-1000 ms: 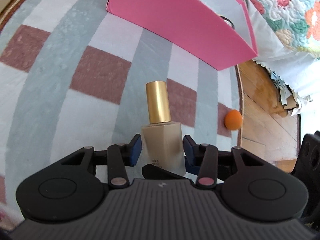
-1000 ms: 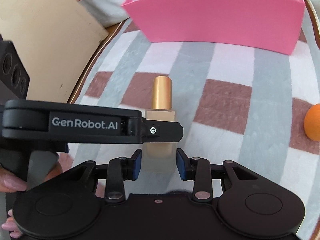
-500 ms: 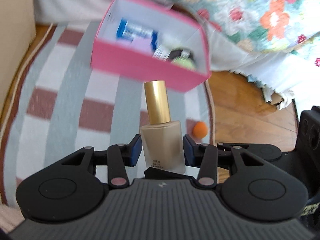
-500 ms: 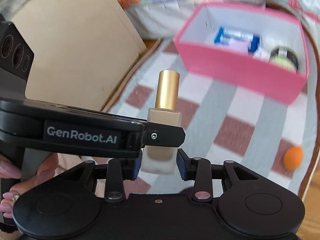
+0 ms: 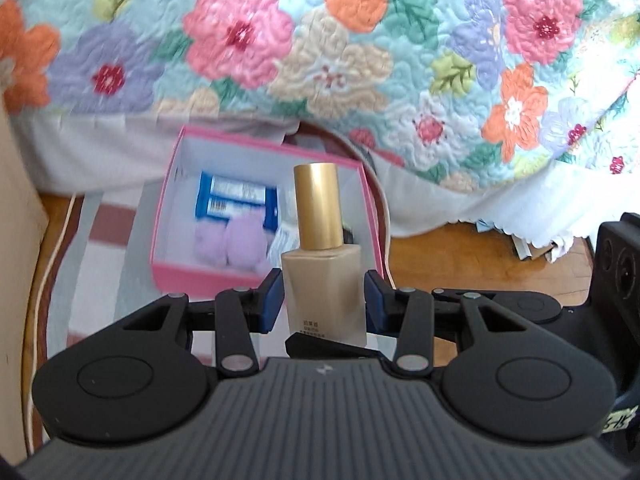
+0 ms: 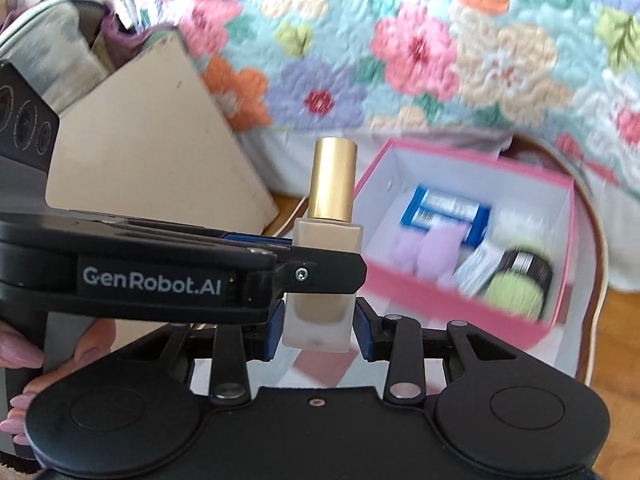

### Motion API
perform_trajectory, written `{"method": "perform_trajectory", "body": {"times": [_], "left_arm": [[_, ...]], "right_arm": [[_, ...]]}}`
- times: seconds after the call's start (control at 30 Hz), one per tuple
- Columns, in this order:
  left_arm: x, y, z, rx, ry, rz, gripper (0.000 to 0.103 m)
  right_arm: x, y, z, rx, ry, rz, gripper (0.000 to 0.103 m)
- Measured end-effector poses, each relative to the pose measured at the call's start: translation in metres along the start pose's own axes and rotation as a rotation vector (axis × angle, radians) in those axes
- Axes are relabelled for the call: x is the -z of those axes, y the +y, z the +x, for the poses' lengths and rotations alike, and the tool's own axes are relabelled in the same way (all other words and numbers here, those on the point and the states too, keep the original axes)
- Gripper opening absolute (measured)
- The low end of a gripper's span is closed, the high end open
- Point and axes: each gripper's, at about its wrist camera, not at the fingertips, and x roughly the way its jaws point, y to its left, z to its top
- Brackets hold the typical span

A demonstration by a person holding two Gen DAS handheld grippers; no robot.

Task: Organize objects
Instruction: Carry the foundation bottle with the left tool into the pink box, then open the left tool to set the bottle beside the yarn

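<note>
A beige foundation bottle with a gold cap is upright between the blue pads of my left gripper, which is shut on it and holds it in the air. In the right wrist view the same bottle shows, and my right gripper also closes its pads on the bottle's base. The open pink box lies below and ahead; it holds a blue packet, purple puffs and, in the right wrist view, a jar with a green lid.
A floral quilt hangs behind the box. A beige board stands at the left. The striped rug lies on a wooden floor. The left gripper's body crosses the right wrist view.
Both grippers have lifted the bottle from the rug and carried it higher and toward the pink box. The box's inside has come into view from above.
</note>
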Motion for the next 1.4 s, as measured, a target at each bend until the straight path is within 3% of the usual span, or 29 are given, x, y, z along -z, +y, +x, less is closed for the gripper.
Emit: {"method": "perform_trajectory", "body": {"times": [0.27, 0.53, 0.67, 0.77, 0.87, 1.13, 1.27, 1.33, 1.4], "left_arm": [[-0.048, -0.002, 0.074, -0.038, 0.057, 0.013, 0.043], [-0.055, 0.023, 0.149, -0.041, 0.098, 0.0, 0.043], [-0.053, 0.051, 0.184, -0.012, 0.11, -0.078, 0.043], [-0.053, 0.076, 0.217, 0.011, 0.145, -0.216, 0.043], [-0.051, 0.085, 0.242, -0.001, 0.175, -0.238, 0.043], [-0.042, 0.099, 0.271, 0.034, 0.2, -0.272, 0.044], [-0.038, 0.104, 0.269, 0.056, 0.212, -0.344, 0.035], [-0.04, 0.1, 0.267, 0.041, 0.214, -0.324, 0.032], [-0.041, 0.092, 0.26, -0.02, 0.203, -0.268, 0.032]], "right_arm": [[-0.043, -0.05, 0.035, 0.066, 0.038, 0.054, 0.042], [-0.057, -0.098, 0.093, 0.083, 0.123, 0.155, 0.041], [-0.056, -0.116, 0.128, 0.101, 0.161, 0.183, 0.041], [-0.052, -0.126, 0.154, 0.133, 0.177, 0.164, 0.041], [-0.048, -0.139, 0.178, 0.157, 0.201, 0.185, 0.041], [-0.038, -0.155, 0.205, 0.214, 0.232, 0.225, 0.04], [-0.033, -0.154, 0.212, 0.292, 0.233, 0.187, 0.041], [-0.03, -0.157, 0.212, 0.285, 0.214, 0.185, 0.041], [-0.03, -0.157, 0.209, 0.265, 0.202, 0.185, 0.043]]}}
